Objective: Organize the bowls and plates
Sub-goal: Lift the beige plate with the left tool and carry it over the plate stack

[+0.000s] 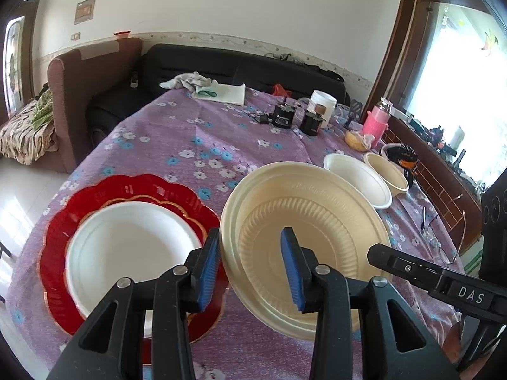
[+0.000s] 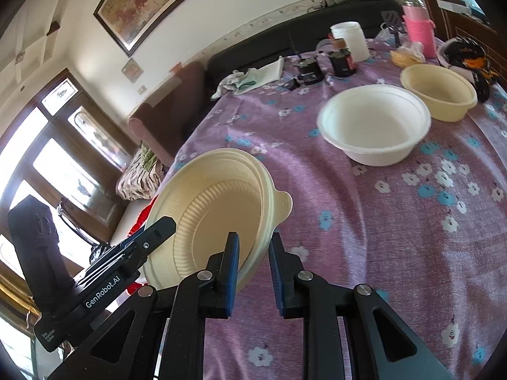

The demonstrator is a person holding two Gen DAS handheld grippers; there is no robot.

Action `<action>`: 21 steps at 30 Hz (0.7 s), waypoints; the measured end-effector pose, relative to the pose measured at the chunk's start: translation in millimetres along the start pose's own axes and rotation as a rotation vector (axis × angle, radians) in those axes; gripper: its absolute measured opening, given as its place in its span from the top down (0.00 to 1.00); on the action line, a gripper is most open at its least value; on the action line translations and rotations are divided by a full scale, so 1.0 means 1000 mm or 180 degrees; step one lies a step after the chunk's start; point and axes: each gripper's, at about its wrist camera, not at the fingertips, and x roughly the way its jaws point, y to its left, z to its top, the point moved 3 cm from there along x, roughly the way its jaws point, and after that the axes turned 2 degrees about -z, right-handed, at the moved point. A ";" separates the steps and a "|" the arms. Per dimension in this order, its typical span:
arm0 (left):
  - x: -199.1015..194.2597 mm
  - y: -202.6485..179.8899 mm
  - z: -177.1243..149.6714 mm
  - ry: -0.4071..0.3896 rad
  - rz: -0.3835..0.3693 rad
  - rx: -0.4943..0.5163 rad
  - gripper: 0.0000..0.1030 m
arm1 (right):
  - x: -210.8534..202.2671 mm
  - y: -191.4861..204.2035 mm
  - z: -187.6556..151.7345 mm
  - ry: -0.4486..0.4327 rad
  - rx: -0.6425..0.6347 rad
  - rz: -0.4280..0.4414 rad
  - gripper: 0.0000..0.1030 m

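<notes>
Both claws (image 1: 253, 266) (image 2: 253, 272) straddle the tilted cream plate's (image 1: 317, 209) rim.

Bright daylight, blown-out windows (image 1: 456, 101), heavy fisheye bending, dark corner vignette.

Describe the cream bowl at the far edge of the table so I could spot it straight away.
Start at the table under the purple flowered cloth and look to its far side, below the pink bottle. Two empty bowls sit side by side there; the cream bowl is the one beside the black and orange bundle. Its neighbour, the white bowl, is wider and pure white, while this one is yellowish.
</notes>
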 end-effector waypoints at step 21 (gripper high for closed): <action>-0.042 0.091 0.008 -0.0232 0.0307 -0.0451 0.64 | 0.056 0.085 0.009 0.0374 -0.0335 0.0323 0.78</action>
